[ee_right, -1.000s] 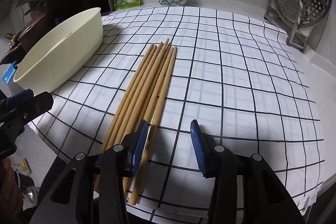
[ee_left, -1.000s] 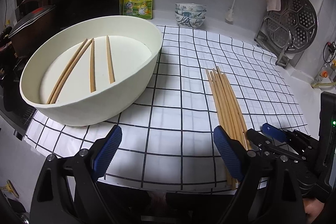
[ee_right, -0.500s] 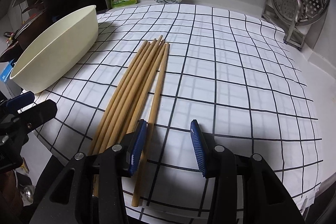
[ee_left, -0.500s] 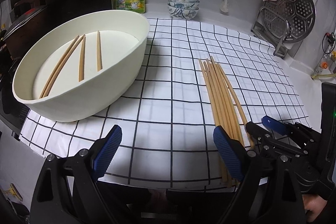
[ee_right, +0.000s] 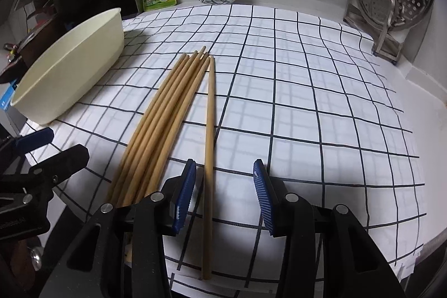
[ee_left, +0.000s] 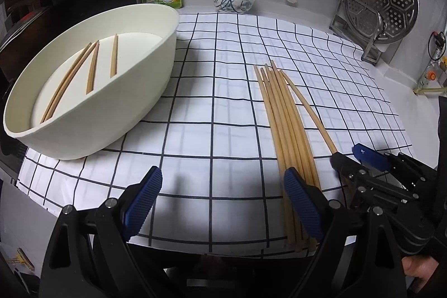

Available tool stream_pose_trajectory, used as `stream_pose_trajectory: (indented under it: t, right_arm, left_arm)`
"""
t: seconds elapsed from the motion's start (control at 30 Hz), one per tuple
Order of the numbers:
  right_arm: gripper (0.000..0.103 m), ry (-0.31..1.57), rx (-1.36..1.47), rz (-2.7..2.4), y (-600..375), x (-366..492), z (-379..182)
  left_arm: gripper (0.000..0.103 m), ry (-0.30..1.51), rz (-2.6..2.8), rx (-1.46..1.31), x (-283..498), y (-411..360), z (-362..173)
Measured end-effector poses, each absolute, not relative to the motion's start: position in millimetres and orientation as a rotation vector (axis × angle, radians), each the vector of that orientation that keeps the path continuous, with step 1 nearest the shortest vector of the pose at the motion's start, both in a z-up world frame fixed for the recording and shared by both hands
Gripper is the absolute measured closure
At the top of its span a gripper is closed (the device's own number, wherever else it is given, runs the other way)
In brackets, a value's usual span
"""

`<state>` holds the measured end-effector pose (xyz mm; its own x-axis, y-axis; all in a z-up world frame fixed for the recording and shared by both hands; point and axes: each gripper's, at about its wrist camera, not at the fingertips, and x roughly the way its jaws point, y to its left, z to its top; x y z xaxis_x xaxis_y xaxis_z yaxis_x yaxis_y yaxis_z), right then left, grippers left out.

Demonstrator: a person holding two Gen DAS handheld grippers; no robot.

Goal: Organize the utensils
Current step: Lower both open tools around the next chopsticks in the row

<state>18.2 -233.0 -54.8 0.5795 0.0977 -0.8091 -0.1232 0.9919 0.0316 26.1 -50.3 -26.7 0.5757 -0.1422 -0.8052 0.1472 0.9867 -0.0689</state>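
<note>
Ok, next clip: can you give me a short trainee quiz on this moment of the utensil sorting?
1. How many chopsticks lie in the white tub? A) two B) four C) seven
2. True or false: the left gripper is shut on a chopstick.
3. Which gripper has the single chopstick, split off from the bundle on the checked cloth, lying between its open jaws?

Key
1. B
2. False: its jaws stand wide open with nothing between the pads.
3. The right gripper; its pads do not press on the stick.
</note>
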Motion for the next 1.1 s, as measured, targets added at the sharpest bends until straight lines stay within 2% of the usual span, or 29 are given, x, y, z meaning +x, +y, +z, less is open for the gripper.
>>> stream_pose_trajectory:
  t: [0.37, 1.1]
  right_arm:
    - [0.062, 0.945, 0.029, 0.089, -263.1, 20.6, -53.3]
    - [0.06, 0.94, 0.002, 0.083, -259.1, 21.9, -54.6]
  left_arm:
    - [0.016, 0.958, -0.161, 0.04, 38.8, -67.5, -41.1]
    - [0.016, 0.967, -0.123, 0.067, 49.6, -73.1, -53.2]
